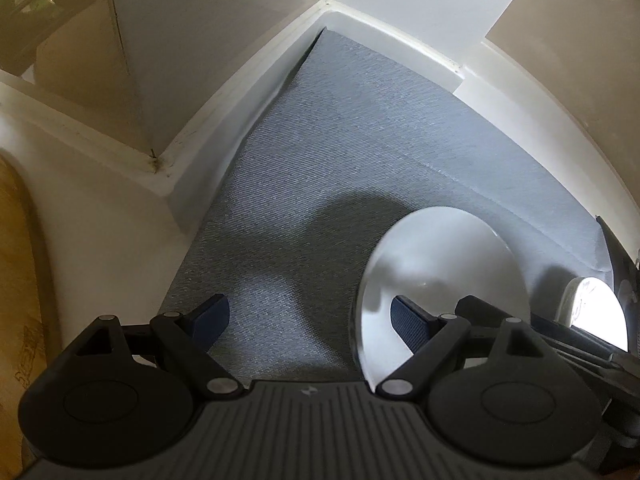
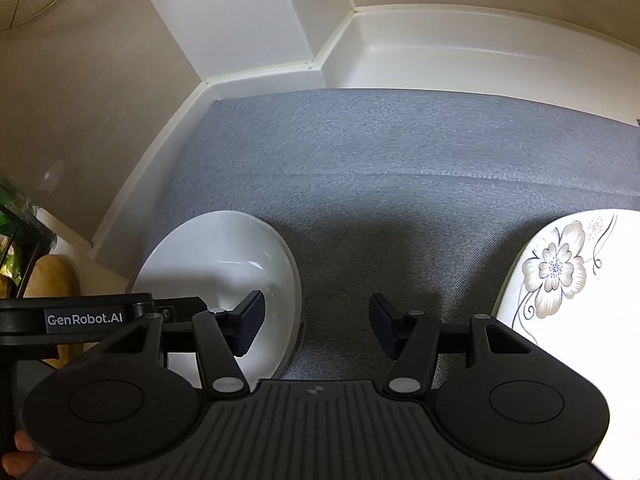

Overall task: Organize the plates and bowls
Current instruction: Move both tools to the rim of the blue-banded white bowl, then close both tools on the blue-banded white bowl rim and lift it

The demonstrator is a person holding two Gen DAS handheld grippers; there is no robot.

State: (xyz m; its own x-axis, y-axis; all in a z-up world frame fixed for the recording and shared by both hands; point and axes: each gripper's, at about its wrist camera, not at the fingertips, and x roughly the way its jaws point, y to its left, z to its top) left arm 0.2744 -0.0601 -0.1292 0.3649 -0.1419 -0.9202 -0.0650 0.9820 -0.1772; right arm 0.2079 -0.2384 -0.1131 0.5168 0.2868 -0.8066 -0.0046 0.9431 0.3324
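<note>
A plain white bowl [image 1: 440, 264] sits on the grey mat [image 1: 320, 160]; it also shows in the right wrist view [image 2: 224, 256]. A white plate with a flower print [image 2: 568, 276] lies at the right edge of the mat; a bright part of it shows in the left wrist view [image 1: 596, 312]. My left gripper [image 1: 310, 320] is open and empty, with its right finger over the bowl's near rim. My right gripper [image 2: 316, 324] is open and empty, above the mat between bowl and plate, its left finger over the bowl's right rim.
The mat [image 2: 380, 160] lies in a white-walled corner with a raised ledge [image 2: 460, 56] behind. The other gripper's body [image 2: 80, 316] is at the left. A yellowish object [image 1: 16, 260] stands off the mat at the far left.
</note>
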